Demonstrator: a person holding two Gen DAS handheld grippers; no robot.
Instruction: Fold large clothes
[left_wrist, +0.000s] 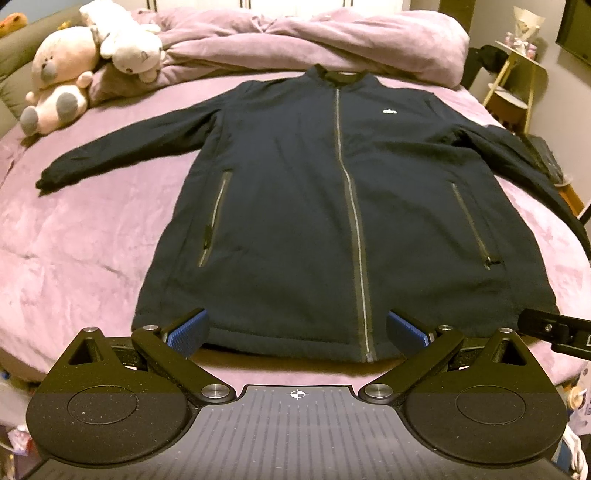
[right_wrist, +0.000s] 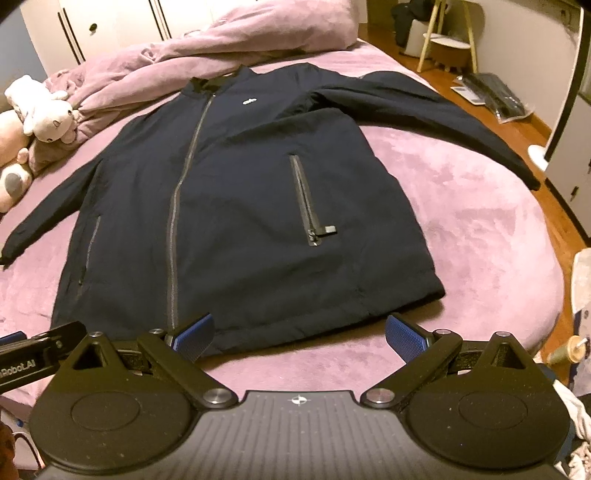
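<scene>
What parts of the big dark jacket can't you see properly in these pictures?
- Left wrist view: the jacket has one cuff cut off at the picture's right edge.
- Both views: the small white logo is too tiny and blurred to read.
- Both views: the jacket's back lies face down on the bed, hidden.

white lettering "robot.ai", its start cut off by the frame edge, stands on the black body of the left claw as seen at the lower left of the right wrist view. a small white chest logo on the jacket is too small and blurred to read in either view. a white crosshair mark is printed on each camera mount's ribbed grey plate, centred near its front edge. no other text can be read.
</scene>
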